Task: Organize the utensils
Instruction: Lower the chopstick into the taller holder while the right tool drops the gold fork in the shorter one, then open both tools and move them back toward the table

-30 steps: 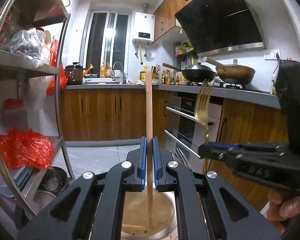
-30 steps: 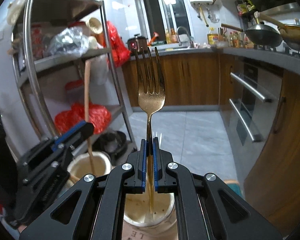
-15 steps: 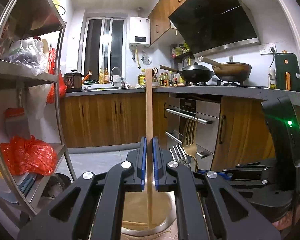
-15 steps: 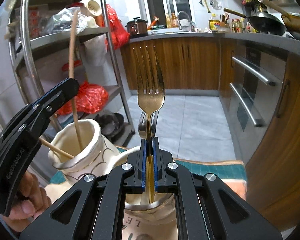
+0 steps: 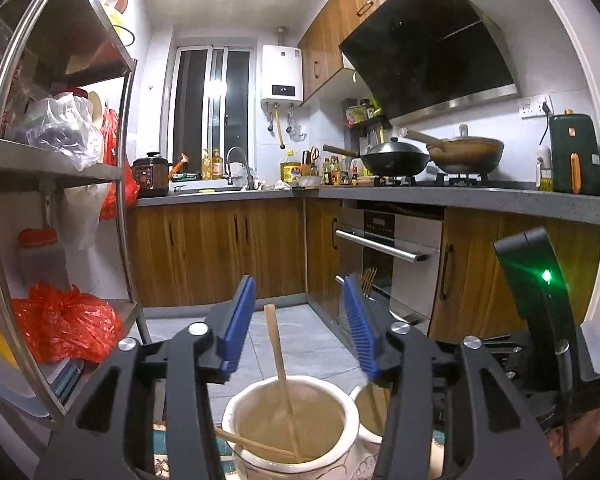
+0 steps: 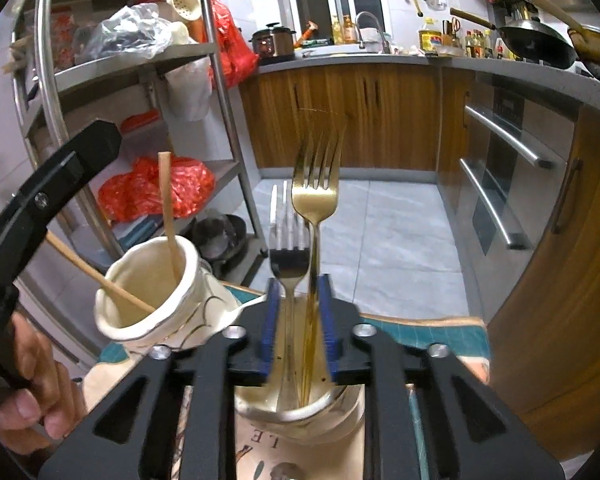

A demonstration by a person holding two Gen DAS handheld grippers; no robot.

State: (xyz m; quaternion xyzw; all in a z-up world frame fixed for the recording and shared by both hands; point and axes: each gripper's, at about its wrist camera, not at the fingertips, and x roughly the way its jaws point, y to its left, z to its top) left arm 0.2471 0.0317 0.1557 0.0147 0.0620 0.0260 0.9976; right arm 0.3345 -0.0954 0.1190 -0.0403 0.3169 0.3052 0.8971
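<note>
My left gripper (image 5: 298, 322) is open above a cream ceramic holder (image 5: 292, 428). A wooden chopstick (image 5: 280, 372) stands loose in the holder and a second chopstick (image 5: 256, 446) leans across its bottom. My right gripper (image 6: 298, 326) is open over a metal cup (image 6: 300, 412). A gold fork (image 6: 316, 200) and a silver fork (image 6: 286, 248) stand in the cup between the jaws, tines up. The ceramic holder (image 6: 152, 296) with both chopsticks also shows left in the right wrist view. The cup (image 5: 366, 404) sits just right of the holder.
A metal shelf rack (image 6: 220, 92) with red bags stands at left. Wooden cabinets and an oven (image 5: 380, 248) line the far side. Woks (image 5: 396, 158) sit on the stove. The containers stand on a teal mat (image 6: 420, 332) at the table edge.
Both grippers have opened. The left has let go of the chopstick, which now rests in the ceramic holder. The right has let go of the gold fork, which has dropped into the metal cup.
</note>
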